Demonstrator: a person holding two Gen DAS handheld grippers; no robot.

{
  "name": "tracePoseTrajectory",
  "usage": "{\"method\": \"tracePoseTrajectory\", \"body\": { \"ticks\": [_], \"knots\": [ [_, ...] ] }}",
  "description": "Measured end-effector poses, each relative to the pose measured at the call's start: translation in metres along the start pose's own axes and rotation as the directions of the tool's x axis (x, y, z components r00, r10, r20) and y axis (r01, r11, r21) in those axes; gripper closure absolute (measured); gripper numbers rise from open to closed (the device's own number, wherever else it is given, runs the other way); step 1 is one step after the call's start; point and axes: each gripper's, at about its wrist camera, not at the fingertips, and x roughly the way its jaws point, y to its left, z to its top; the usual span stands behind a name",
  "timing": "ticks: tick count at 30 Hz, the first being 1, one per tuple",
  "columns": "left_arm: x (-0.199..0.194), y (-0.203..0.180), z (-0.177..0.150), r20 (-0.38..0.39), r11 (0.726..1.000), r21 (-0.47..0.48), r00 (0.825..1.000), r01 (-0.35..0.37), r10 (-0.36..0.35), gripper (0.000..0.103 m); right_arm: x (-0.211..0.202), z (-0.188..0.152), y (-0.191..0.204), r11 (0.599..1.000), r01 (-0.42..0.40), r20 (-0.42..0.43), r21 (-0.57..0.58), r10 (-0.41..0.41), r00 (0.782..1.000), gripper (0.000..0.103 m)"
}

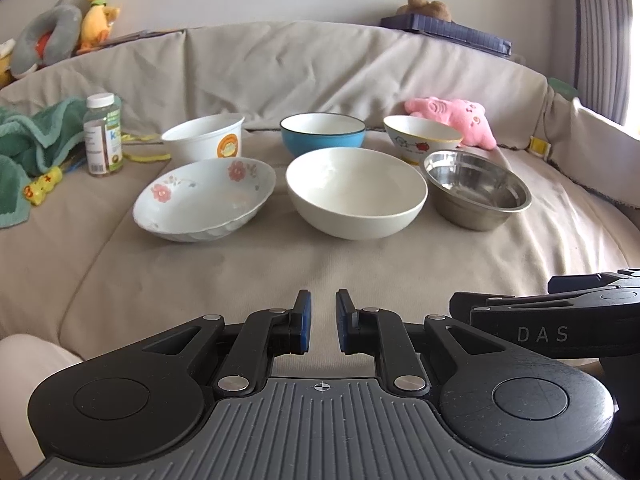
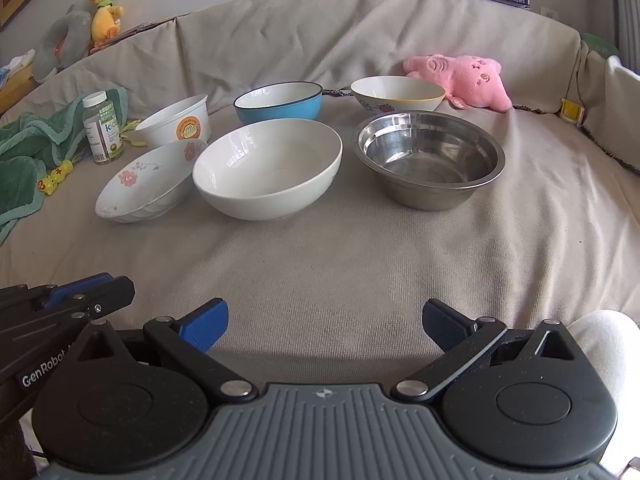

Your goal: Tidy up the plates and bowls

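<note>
Bowls sit in two rows on the couch (image 1: pixel 320 264), all with nothing inside: flower bowl (image 1: pixel 204 200), big white bowl (image 1: pixel 356 198), metal bowl (image 1: pixel 478 190). Left tool (image 1: pixel 323 326) is pressed nearly together, pinching nothing. Right tool (image 2: pixel 325 326) is spread wide.

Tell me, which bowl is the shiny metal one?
The steel bowl, front row, far right beside the big white bowl. The other bowls are not metal.

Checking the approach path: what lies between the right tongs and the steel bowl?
Nothing: only bare beige sofa cover between the right tongs and the steel bowl, seen from the right wrist.
</note>
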Motion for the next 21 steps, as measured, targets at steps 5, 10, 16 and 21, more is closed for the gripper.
{"method": "tracePoseTrajectory", "body": {
  "ticks": [5,10,16,21],
  "knots": [
    [-0.0012,-0.0012,0.002,0.009,1.0,0.009,1.0,0.001,-0.001,0.087,-0.0021,-0.0003,0.001,1.0,0.0,0.002,0.001,0.0,1.0,0.0],
    [-0.0027,-0.0039,0.0034,0.015,1.0,0.019,1.0,0.002,-0.003,0.087,-0.0022,0.0004,0.001,1.0,-0.001,0.0,0.001,0.001,1.0,0.0],
    [-0.0013,-0.0047,0.0038,0.004,1.0,0.021,1.0,-0.002,0.002,0.087,-0.0019,0.0001,0.0007,1.0,-0.004,-0.005,0.005,0.004,1.0,0.0],
    [0.0,-0.0052,0.0032,-0.002,1.0,0.025,1.0,-0.002,0.002,0.087,-0.0016,0.0004,0.0,1.0,-0.005,-0.006,0.006,0.006,1.0,0.0]
  ]
}}
